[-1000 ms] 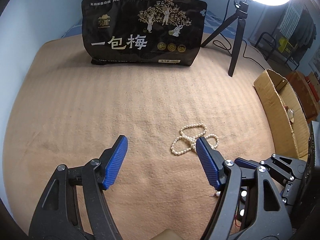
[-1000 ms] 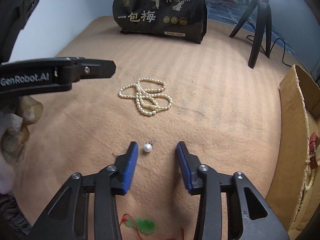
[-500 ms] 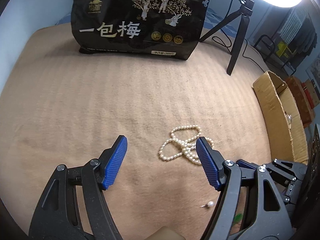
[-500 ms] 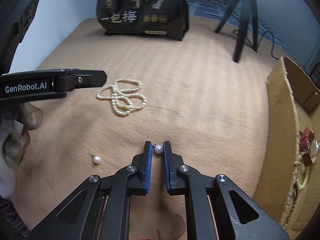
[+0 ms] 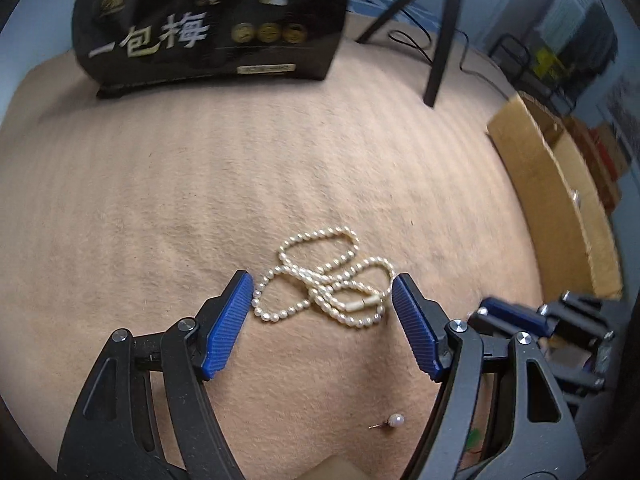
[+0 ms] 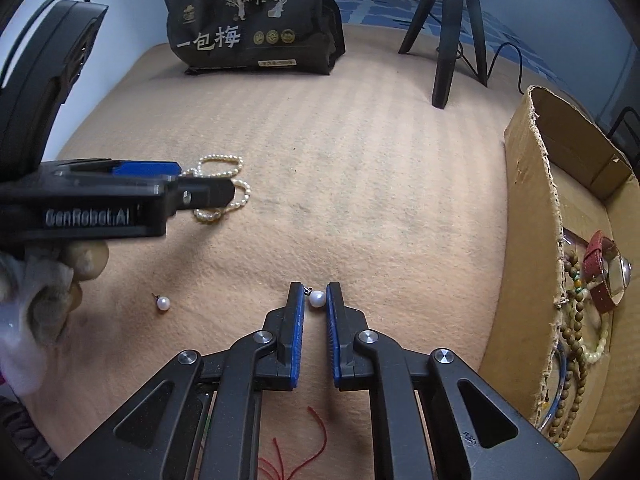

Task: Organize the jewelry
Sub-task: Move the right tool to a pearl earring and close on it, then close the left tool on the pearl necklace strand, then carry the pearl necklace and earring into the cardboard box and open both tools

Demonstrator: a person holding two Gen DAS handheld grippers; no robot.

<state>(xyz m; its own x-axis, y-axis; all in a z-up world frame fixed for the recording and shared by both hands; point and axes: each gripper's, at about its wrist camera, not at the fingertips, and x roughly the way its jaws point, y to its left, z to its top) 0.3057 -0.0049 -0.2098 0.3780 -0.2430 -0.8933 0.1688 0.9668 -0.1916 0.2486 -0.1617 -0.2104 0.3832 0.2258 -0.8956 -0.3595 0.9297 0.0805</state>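
Right gripper [image 6: 317, 300]: its blue pads are pinched on a pearl earring [image 6: 317, 299], the white bead caught at the very tips, its small metal post poking out to the left pad.
Left gripper [image 5: 322, 300]: jaws spread wide, pointing steeply down at the pearl necklace [image 5: 326, 280]; the tangled strand lies on the cloth between the two tips, no pad pressing on it.
Second earring [image 6: 163, 303]: a loose pearl stud lying alone on the tan blanket [image 6: 360, 184], well left of the right gripper and just below the person's hand [image 6: 48, 280] that grips the left tool.
Cardboard box [image 6: 532, 216]: stands open at the right edge of the blanket; inside lie a red-strapped watch [image 6: 608, 276] and strings of brown wooden beads [image 6: 576, 344].
Red cord [image 6: 316, 424]: a thin thread on the blanket below the right gripper's arms.
Backdrop: a black snack bag [image 6: 256, 28] with gold trees and Chinese characters stands upright at the far side, a black tripod [image 6: 448, 40] to its right, its cable trailing over the blanket.
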